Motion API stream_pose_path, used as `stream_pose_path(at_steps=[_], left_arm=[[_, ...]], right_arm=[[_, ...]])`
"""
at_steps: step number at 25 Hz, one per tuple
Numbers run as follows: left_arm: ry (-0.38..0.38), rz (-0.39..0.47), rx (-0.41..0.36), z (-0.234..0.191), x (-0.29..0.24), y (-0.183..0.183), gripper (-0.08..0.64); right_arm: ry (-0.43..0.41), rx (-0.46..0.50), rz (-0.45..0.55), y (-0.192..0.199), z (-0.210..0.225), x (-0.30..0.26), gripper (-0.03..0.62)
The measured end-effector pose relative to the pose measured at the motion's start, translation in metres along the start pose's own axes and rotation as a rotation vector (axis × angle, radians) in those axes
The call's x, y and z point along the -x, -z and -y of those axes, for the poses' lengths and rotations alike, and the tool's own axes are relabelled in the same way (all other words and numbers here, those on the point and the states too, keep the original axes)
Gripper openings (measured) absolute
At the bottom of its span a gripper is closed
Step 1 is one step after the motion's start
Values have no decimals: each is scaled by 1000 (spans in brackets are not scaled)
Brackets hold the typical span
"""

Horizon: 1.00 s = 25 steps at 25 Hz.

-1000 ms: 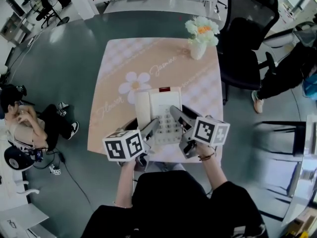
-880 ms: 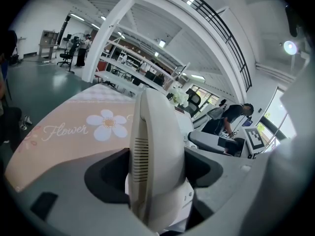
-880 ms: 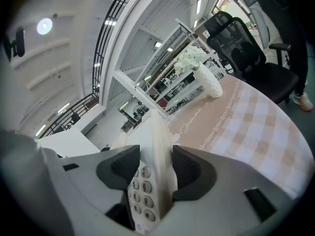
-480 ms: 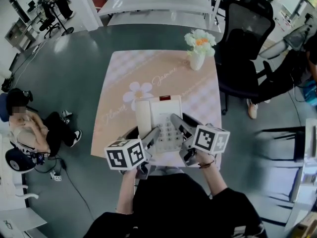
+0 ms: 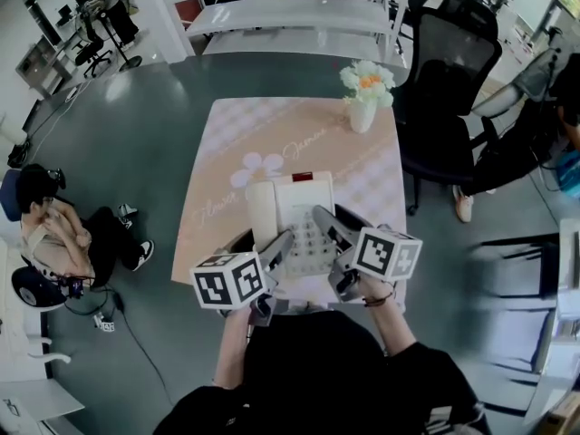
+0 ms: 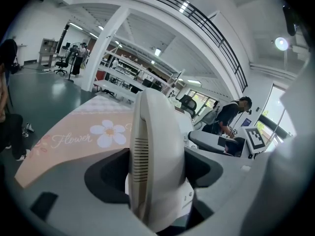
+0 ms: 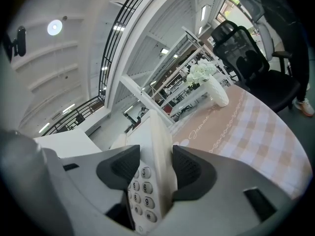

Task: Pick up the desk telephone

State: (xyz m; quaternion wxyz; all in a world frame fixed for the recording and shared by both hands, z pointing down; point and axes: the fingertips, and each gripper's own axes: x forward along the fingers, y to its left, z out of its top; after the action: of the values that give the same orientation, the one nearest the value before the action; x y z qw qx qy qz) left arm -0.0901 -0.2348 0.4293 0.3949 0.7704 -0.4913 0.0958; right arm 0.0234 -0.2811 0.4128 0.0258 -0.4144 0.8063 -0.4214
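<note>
- Firmly, the left gripper (image 6: 156, 171) is clamping the desk telephone (image 5: 294, 208), its two dark pads pressing on either face of the white handset (image 6: 157, 132) along the telephone's left side.
- The right gripper (image 7: 156, 173) is pinching the opposite edge, with its pads pressing on the thin right side just beside the keypad (image 7: 141, 193).
- Between the two grippers, the telephone is sitting over the near half of the tabletop (image 5: 227, 134), with a small red patch (image 5: 302, 177) showing at its far edge.
- A printed daisy (image 5: 263, 166) is showing on the pink checked surface just beyond the telephone.
- A white vase of flowers (image 5: 365, 93) is standing at the far right corner, well apart from the telephone.
- A black office chair (image 5: 453, 53) is standing near the tabletop's right side, and a person (image 5: 54, 234) is sitting on the floor off to the left.
</note>
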Motion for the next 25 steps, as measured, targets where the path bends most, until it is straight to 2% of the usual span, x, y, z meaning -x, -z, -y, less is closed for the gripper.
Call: stream_pose_path(at_steps=[25], left_arm=[[-5,57,-58,21,14,-25,321]], right_arm=[[-43,44,46,-26,-22,11,195]])
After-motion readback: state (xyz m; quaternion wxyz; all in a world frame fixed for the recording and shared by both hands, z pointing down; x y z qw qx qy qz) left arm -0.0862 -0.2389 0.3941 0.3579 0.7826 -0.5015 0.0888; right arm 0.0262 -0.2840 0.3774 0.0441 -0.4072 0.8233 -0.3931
